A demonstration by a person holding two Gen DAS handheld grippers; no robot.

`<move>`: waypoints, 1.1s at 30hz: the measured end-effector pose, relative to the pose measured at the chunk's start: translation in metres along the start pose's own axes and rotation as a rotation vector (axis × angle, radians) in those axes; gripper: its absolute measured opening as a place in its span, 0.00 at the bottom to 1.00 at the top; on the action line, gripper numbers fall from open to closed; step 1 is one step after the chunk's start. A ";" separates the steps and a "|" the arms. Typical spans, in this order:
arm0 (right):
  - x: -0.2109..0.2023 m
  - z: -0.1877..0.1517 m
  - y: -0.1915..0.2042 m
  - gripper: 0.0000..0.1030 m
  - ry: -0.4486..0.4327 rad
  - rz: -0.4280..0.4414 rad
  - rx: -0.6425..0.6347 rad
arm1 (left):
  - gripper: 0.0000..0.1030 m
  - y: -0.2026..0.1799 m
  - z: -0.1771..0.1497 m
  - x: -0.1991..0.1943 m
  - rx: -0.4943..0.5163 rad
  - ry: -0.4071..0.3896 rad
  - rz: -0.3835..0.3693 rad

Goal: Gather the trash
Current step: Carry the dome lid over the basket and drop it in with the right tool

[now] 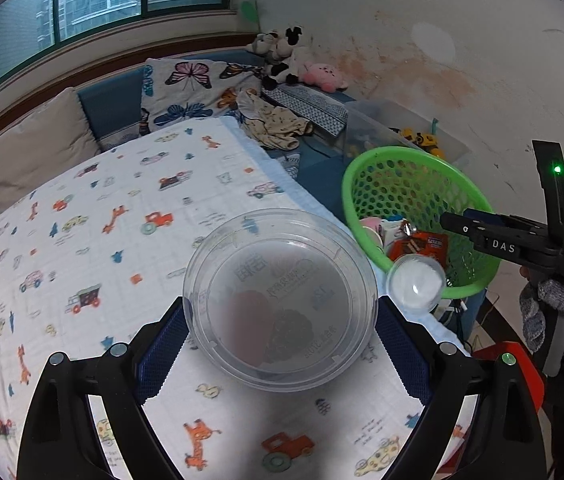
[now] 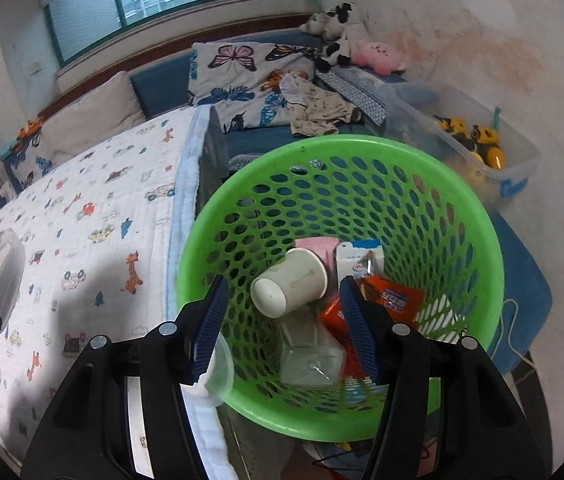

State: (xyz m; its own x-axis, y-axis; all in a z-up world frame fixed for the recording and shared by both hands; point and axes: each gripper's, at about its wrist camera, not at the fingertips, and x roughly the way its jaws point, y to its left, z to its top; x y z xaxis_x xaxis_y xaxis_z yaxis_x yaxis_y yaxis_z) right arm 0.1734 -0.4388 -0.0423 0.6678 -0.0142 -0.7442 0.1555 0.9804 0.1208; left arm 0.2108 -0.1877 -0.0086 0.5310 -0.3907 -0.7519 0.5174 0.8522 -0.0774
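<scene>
The clear plastic tub [image 1: 279, 300] sits between the blue pads of the left gripper [image 1: 279, 344], spread wide to span it; the pads press on its sides, so it is held, above the printed bed sheet [image 1: 101, 240] and a little short of the green basket [image 1: 478, 216]. The right gripper [image 2: 284, 320] is at a middling width and holds a small clear cup [image 2: 310, 356] over the basket's mouth; the left view shows that cup [image 1: 416, 282] hanging right at the near rim.

The step in hand looks like dropping both pieces into the basket. To do it well, the small cup should be carried past the rim and over the middle before the jaws part. The tub then needs the right gripper out of the way, since it is about as wide as the free space inside; tipping it edge-first would help it settle.

Inside the basket already lie a paper cup [image 2: 290, 286], a red wrapper [image 2: 390, 296] and a white carton [image 2: 358, 258]. Behind stand a clear toy bin [image 2: 518, 176] and butterfly pillows [image 2: 241, 72], well apart. The basket stands just beside the edge of the bed, so a short drop would land on the sheet or the floor.
</scene>
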 end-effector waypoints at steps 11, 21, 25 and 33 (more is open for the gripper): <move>-0.016 -0.019 0.029 0.58 -0.010 0.089 -0.092 | 0.86 0.009 -0.002 -0.003 -0.007 0.004 0.027; -0.004 -0.040 0.073 0.64 0.015 0.062 -0.290 | 0.86 0.020 -0.012 -0.004 -0.031 0.015 0.030; 0.005 -0.045 0.081 0.64 0.025 0.038 -0.336 | 0.86 0.024 -0.014 -0.002 -0.039 0.018 0.032; 0.019 -0.052 0.089 0.59 0.049 -0.004 -0.395 | 0.86 0.026 -0.014 0.003 -0.049 0.025 0.025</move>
State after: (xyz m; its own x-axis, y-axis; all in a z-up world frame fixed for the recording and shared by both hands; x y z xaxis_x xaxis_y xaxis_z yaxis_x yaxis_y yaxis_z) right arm 0.1620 -0.3420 -0.0799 0.6308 -0.0184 -0.7757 -0.1402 0.9806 -0.1372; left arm 0.2166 -0.1617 -0.0221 0.5262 -0.3603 -0.7703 0.4704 0.8779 -0.0894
